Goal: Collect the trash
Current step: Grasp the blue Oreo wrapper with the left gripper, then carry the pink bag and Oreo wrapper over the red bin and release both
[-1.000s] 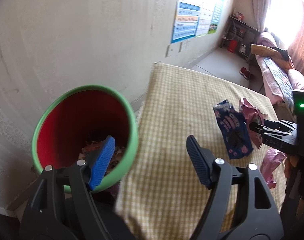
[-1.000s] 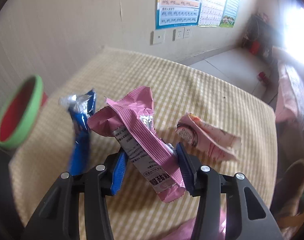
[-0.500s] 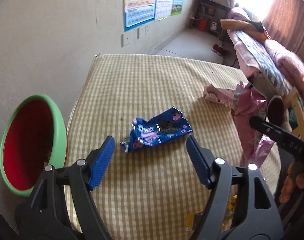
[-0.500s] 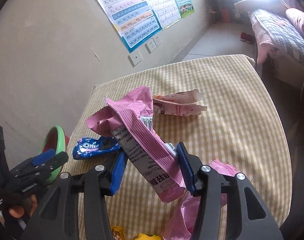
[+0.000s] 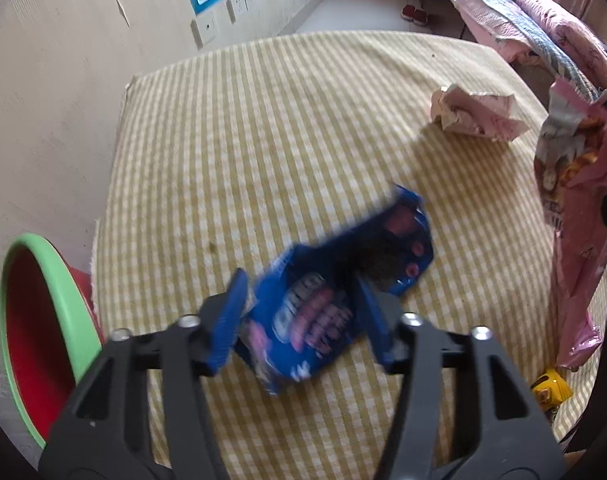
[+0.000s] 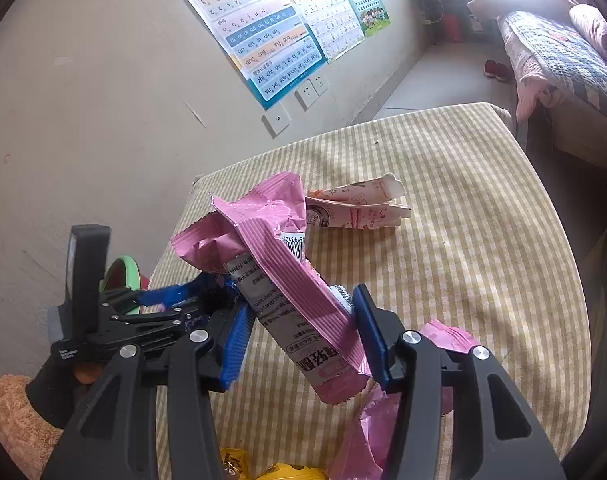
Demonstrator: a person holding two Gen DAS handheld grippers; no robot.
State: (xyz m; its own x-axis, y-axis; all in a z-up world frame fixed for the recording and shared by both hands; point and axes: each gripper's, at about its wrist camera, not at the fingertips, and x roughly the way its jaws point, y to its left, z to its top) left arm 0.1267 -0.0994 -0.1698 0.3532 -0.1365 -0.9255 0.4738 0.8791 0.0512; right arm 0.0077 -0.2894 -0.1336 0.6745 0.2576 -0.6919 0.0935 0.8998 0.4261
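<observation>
A blue cookie wrapper point(image 5: 403, 248) lies on the yellow checked tablecloth point(image 5: 283, 120). My left gripper point(image 5: 301, 320) points down over it. Its jaws are closing, and the wrapper's near end fills the gap and touches both blue pads. My right gripper point(image 6: 299, 332) is shut on a long pink snack wrapper point(image 6: 271, 248), held up above the table; that wrapper point(image 5: 571, 200) hangs at the right edge of the left wrist view. The green-rimmed red bin point(image 5: 63, 300) stands by the table's left side. The right wrist view has the left gripper point(image 6: 175, 300) at the table's left end.
A crumpled pink-and-white carton point(image 5: 475, 112) lies farther back on the table. A pink plastic bag point(image 6: 443, 340) and a yellow wrapper point(image 5: 551, 390) lie at the near edge. A wall with posters point(image 6: 263, 40) runs along the left; a bed point(image 6: 563, 52) stands beyond the table.
My left gripper swung from over the bin to the table, came down over the blue wrapper and narrowed its jaws around it. The right gripper rolled and still holds the pink wrapper.
</observation>
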